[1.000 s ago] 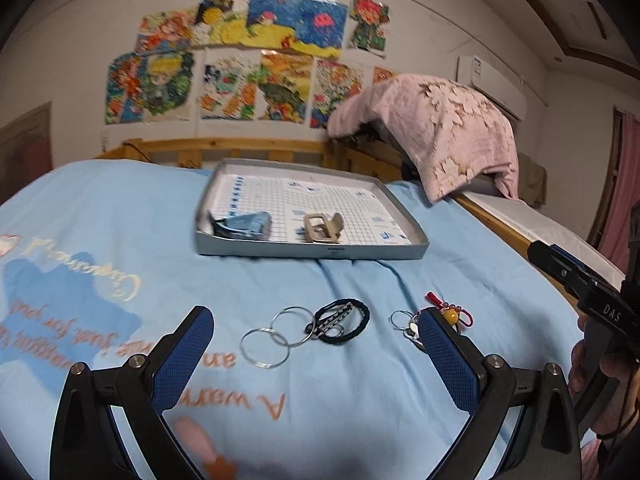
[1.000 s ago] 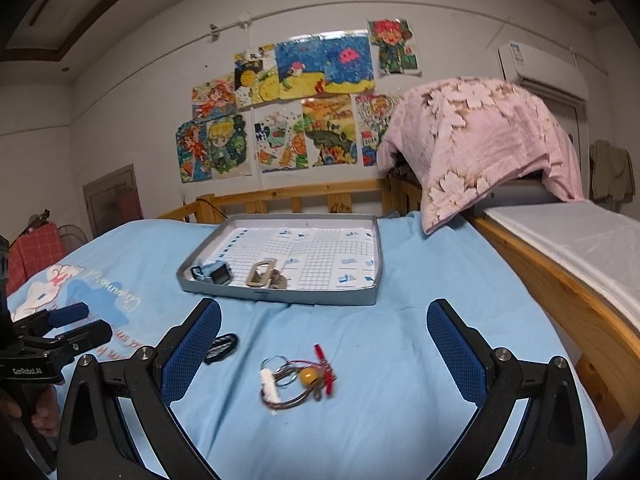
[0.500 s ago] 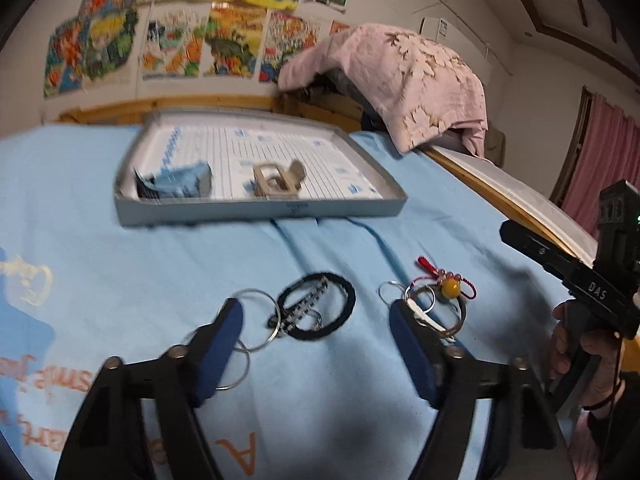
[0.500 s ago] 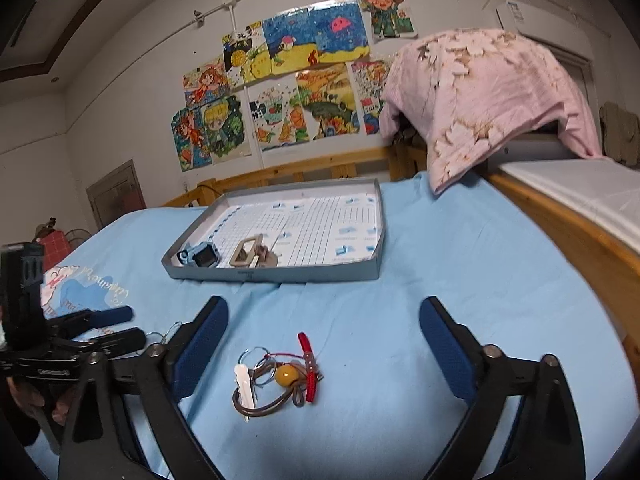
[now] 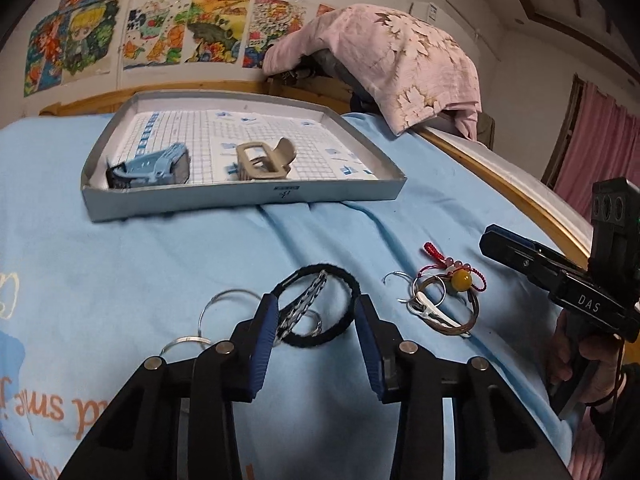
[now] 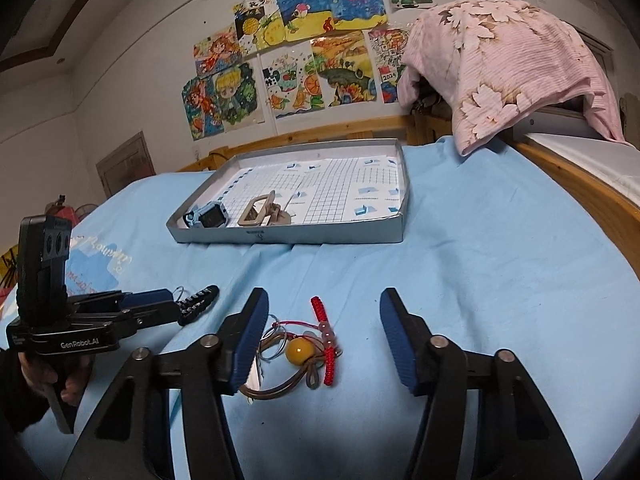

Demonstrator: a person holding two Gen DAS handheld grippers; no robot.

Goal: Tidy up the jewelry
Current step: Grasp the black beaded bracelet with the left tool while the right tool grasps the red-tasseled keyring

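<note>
A light blue bedsheet [image 5: 200, 248] printed with orange lettering covers the bed where jewelry lies in loose clusters. The left gripper [image 5: 316, 320] hangs low over a black hair tie [image 5: 344, 286] with a braided chain [image 5: 304, 300] lying across it; its blue-padded jaws are closing, the band between them, pads not yet pressing. Metal rings [image 5: 224, 304] rest just beside the left pad. The right gripper [image 6: 324, 332] is likewise closing around a red cord charm with a yellow bead [image 6: 300, 350], tangled with a brown loop bracelet [image 6: 276, 390]; the jaws stand apart, clear of it on the right side. Farther back on the sheet sits a shallow gray tray [image 5: 248, 196] lined with grid-printed paper, holding a blue watch [image 5: 156, 166] and a beige hair claw [image 5: 264, 160]. Behind, a wooden bed rail [image 6: 312, 132] meets a white wall hung with children's paintings [image 6: 288, 52], and a pink floral cloth [image 6: 500, 60] drapes a bulky shape at the right.
</note>
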